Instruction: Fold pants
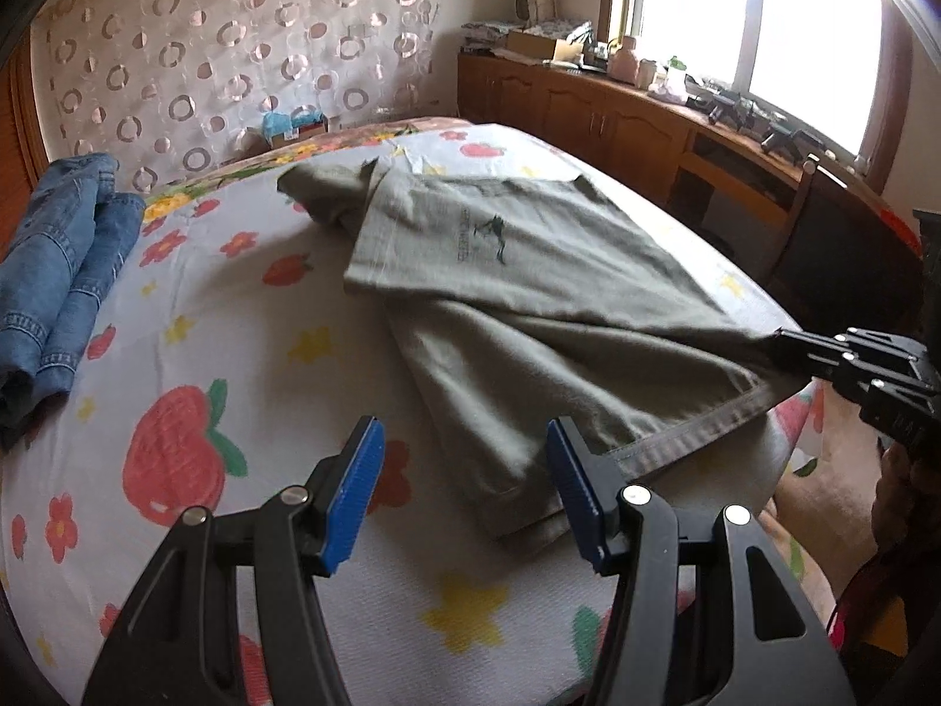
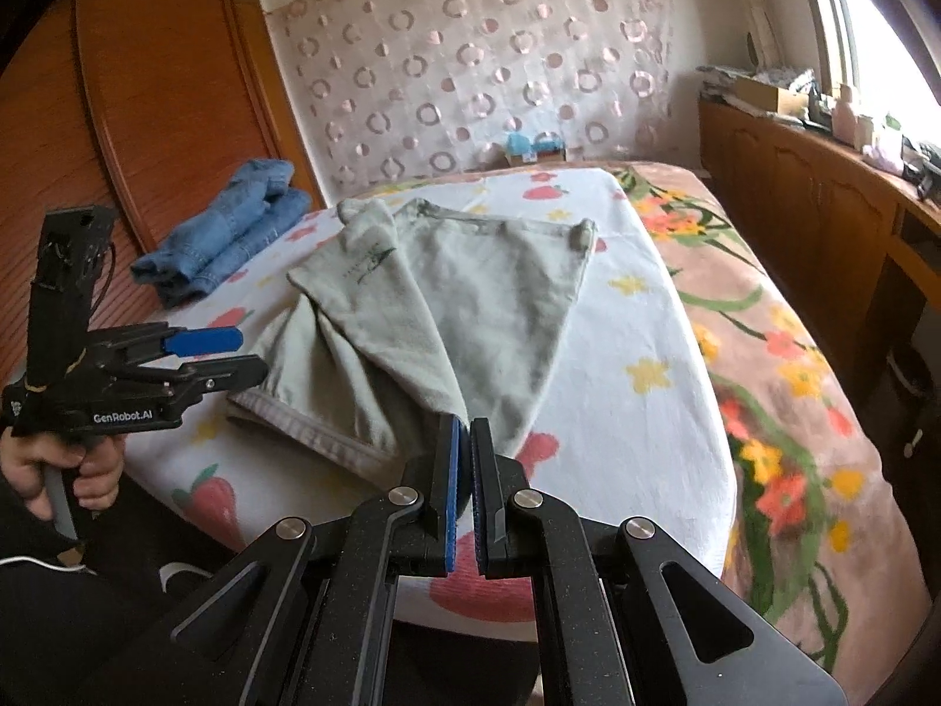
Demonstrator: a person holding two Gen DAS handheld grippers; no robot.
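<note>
Left wrist view: the grey-green pants (image 1: 529,306) lie partly folded on the flower-print sheet (image 1: 247,317) of the bed, their long axis running from the near hem edge away toward the headboard curtain (image 1: 235,41), with the printed logo panel on top and facing up. The hemmed band sits nearest the camera, slanting from lower left up to the right.

A stack of folded blue jeans (image 1: 59,276) rests on the sheet well apart to the left. No container holding anything can be made out; the clutter on the wooden cabinet (image 1: 588,106) under the window is too small to tell.

The left gripper (image 1: 464,494) hovers just above the sheet with its blue pads (image 1: 353,494) spread wide, holding nothing; its right pad is just beside the hem corner, and contact cannot be told.

In the right wrist view, the right gripper (image 2: 464,494) is clenched on a corner of the pants (image 2: 423,317), the cloth rising taut from the sheet into the closed pads. The left gripper (image 2: 217,353) shows there at the left, its fingers parted, beside the hem.
</note>
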